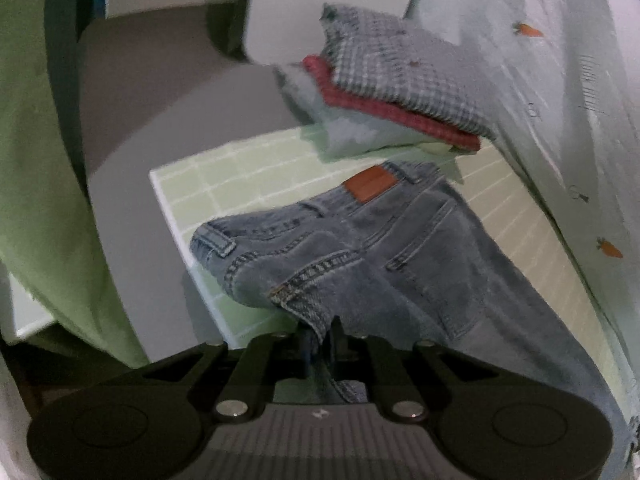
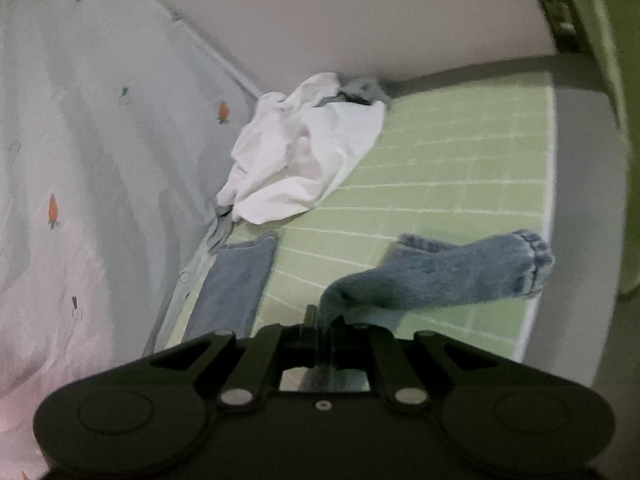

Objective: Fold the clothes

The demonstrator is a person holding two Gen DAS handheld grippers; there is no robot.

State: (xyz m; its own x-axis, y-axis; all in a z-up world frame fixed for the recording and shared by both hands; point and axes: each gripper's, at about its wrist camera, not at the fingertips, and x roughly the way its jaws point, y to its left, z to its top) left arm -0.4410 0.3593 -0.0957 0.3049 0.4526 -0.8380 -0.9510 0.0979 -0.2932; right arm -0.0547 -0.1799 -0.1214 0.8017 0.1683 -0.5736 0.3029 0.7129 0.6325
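Oddly, jeans (image 1: 400,248) with unreadable leather patch (image 1: 370,185)

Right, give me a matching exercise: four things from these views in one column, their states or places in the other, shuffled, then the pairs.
Things:
1. jeans
2. white garment
3. red cloth
4. left gripper

States or places:
A. crumpled near the wall
B. shut on denim
C. in the folded stack, under the checked cloth
D. spread across the green mat

Pairs: 1-D, 2-A, 3-C, 4-B
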